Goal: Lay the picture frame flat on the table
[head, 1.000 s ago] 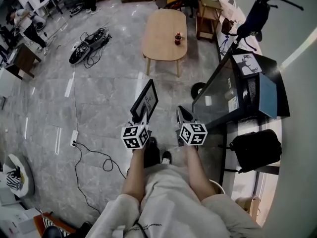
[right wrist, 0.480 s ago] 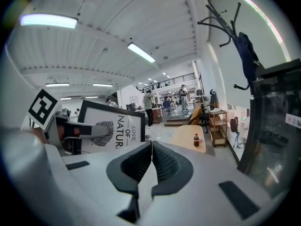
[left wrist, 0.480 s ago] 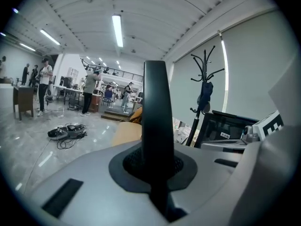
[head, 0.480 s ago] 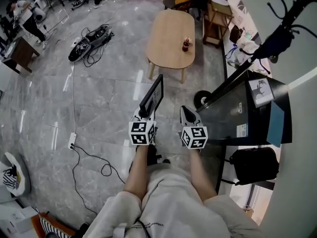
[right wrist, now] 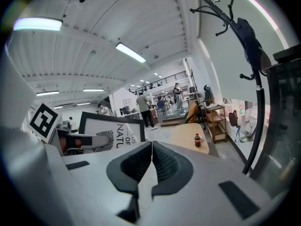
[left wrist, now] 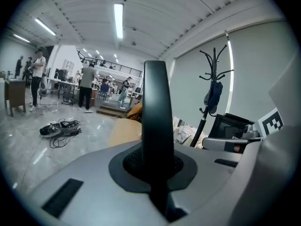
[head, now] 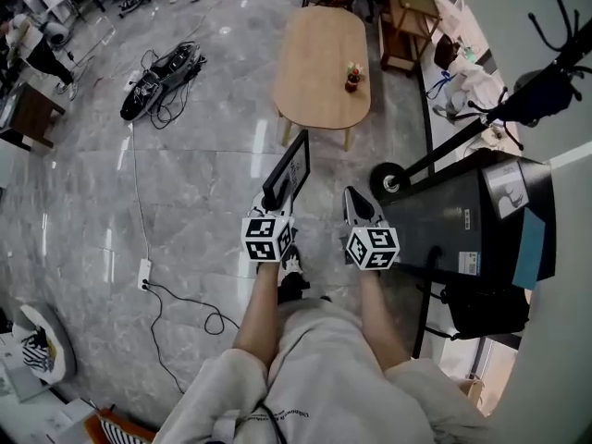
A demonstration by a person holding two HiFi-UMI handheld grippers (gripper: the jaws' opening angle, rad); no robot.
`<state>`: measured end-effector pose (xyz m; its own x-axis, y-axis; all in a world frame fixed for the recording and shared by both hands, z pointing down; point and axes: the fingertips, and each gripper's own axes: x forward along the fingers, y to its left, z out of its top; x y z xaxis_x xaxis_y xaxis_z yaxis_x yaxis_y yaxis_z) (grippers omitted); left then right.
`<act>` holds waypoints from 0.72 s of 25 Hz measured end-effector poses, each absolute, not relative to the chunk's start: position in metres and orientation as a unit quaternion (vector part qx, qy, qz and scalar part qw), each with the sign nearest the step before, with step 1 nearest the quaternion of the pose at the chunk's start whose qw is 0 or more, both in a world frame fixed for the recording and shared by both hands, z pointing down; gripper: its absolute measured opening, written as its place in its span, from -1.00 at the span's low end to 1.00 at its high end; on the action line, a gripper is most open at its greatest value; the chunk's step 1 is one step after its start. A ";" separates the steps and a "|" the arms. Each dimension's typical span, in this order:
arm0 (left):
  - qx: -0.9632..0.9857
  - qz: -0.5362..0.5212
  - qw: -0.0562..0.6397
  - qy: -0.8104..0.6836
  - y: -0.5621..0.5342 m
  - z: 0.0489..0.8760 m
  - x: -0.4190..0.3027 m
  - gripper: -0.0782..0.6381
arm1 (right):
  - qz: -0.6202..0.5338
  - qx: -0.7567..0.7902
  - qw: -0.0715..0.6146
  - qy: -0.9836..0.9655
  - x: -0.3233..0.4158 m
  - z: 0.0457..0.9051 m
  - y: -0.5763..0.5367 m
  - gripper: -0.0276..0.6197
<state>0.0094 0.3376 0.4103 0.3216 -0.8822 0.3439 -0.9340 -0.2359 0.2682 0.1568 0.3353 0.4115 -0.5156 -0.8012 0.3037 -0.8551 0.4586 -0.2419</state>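
Left gripper [head: 274, 213] is seen clamped tight on the lower edge of the black-bordered rectangular picture frame [head: 289, 169], the jaws nearly together with only the thin edge pinched between them. The frame is held upright and edge-on above the grey marble floor [head: 185, 192], probably so that it can be carried without its printed face being touched. It is not yet at the light wooden oval table [head: 319, 72], which is well apart ahead, with a small dark bottle [head: 352, 79] standing on it. Just beside, the right gripper [head: 356, 203] is closed fully, pad against pad, and nothing is held in it.
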 end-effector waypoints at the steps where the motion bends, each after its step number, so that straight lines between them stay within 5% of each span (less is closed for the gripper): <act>1: 0.786 0.057 0.216 -0.577 0.330 0.410 0.006 -0.71 | 0.185 0.490 0.071 -0.849 0.154 0.411 0.329 -0.81; 18: 0.815 0.028 0.211 -0.539 0.255 0.398 -0.052 -0.70 | 0.235 0.514 0.046 -0.824 0.101 0.408 0.271 -0.81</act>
<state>-0.0522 0.2555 0.3984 0.4169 -0.8669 0.2733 -0.8906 -0.3294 0.3136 0.1012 0.2712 0.4084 -0.4670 -0.8251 0.3181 -0.8687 0.3610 -0.3391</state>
